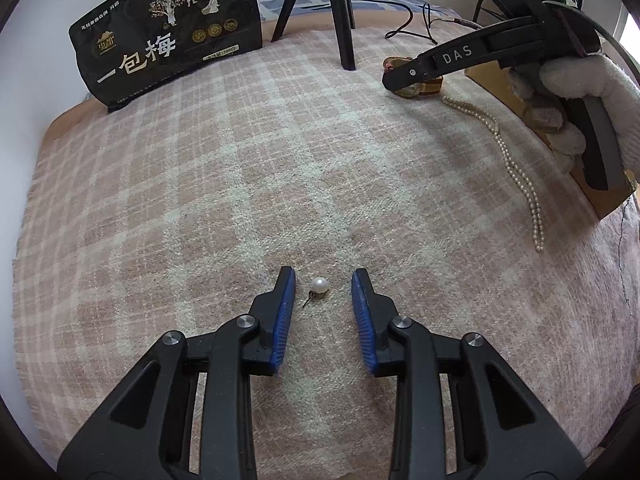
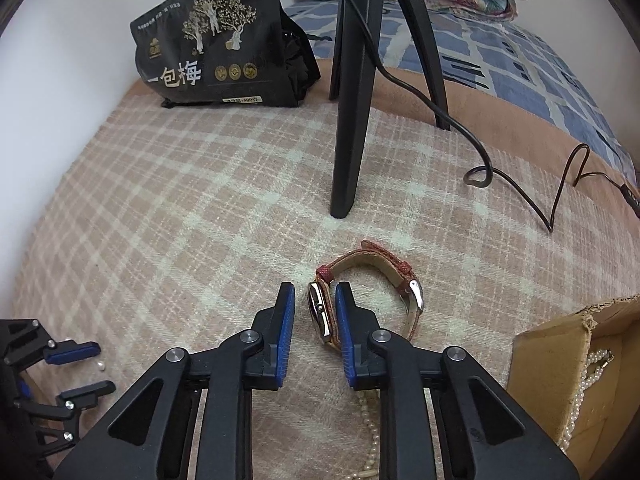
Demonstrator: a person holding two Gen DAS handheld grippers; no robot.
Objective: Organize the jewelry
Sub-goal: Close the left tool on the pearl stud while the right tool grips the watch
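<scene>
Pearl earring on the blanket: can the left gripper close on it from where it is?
Probably yes. The pearl earring lies between the left gripper's open fingers with nothing in the way; its thin post points toward the left finger.

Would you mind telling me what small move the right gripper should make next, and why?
Probably close the right gripper a little further: the watch stands on edge between its blue pads, one pad at its case and the other just short of it. The cardboard box sits close by.
</scene>
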